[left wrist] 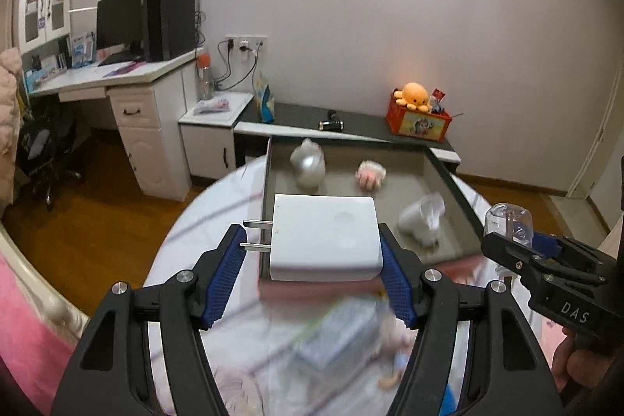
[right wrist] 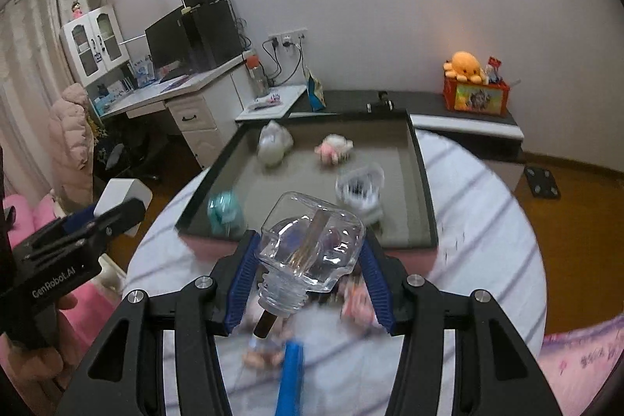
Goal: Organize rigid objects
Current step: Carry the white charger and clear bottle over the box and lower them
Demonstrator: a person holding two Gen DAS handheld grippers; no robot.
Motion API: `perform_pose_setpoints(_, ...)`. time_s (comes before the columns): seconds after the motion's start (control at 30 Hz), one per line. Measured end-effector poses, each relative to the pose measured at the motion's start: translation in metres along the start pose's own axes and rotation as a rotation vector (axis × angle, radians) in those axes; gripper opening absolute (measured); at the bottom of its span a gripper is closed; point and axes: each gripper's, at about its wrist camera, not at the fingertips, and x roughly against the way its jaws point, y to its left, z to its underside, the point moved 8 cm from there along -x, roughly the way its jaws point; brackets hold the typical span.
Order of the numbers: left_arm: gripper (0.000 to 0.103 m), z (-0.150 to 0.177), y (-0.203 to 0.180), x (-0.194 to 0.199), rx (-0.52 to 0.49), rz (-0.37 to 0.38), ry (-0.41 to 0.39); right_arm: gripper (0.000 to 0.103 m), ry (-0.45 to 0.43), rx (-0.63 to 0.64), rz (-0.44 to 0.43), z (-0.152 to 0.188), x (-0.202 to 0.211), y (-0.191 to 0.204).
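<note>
- Left wrist view shows the left gripper (left wrist: 312, 260) clamped on a white plug-in charger (left wrist: 323, 236), one pad on its flat end, the other against the end carrying the two metal prongs, which stick out past the pad.
- The prong side gives the pad little flat face to bear on, so the charger could plausibly pivot or slip if the hand swings quickly.
- Right wrist view shows the right gripper (right wrist: 310, 268) grasping a clear glass bottle (right wrist: 312, 244) by its body, threaded neck toward the camera, a dark stick poking out of the mouth.
- Smooth glass against the pads looks a slippery hold; a tilt could let the bottle slide or the stick drop out.
- Both loads hang above the near edge of a dark tray (left wrist: 448, 178) lying on a striped bed (left wrist: 202, 221).
- Inside the tray sit a grey plush (left wrist: 308, 166), a pink plush (left wrist: 370, 174) and a crumpled white thing (left wrist: 421, 221); a teal item (right wrist: 224, 211) lies at its near left corner.
- Open tray floor remains in the middle and along the right wall.
- The two grippers are near one another, so lowering together risks a bump.
- Blurred items below the grippers on the bed cannot be made out.
</note>
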Motion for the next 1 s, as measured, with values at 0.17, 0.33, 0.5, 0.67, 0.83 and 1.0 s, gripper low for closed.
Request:
perform_pose_setpoints(0.17, 0.067, -0.029, -0.005, -0.038, 0.001, -0.001, 0.0, 0.053, 0.002, 0.007, 0.0, -0.035, -0.027, -0.007)
perform_pose_setpoints(0.33, 0.067, -0.052, -0.008, -0.079, -0.011, -0.014, 0.017, 0.053, 0.025, 0.008, 0.015, -0.064, -0.064, -0.022)
perform_pose_setpoints(0.5, 0.067, -0.06, -0.014, -0.119, -0.032, -0.017, 0.056, 0.053, 0.085, 0.002, 0.037, -0.075, -0.108, -0.04)
perform_pose_setpoints(0.67, 0.067, -0.05, -0.021, -0.155, -0.048, -0.013, 0.125, 0.053, 0.162, 0.002, 0.054, -0.07, -0.145, -0.054)
perform_pose_setpoints(0.83, 0.068, -0.037, -0.025, -0.175, -0.057, -0.014, 0.181, 0.053, 0.22, 0.003, 0.08, -0.059, -0.167, -0.066)
perform_pose_setpoints(1.0, 0.082, -0.031, -0.027, -0.178, -0.061, -0.032, 0.21, 0.053, 0.255, 0.008, 0.088, -0.052, -0.175, -0.071)
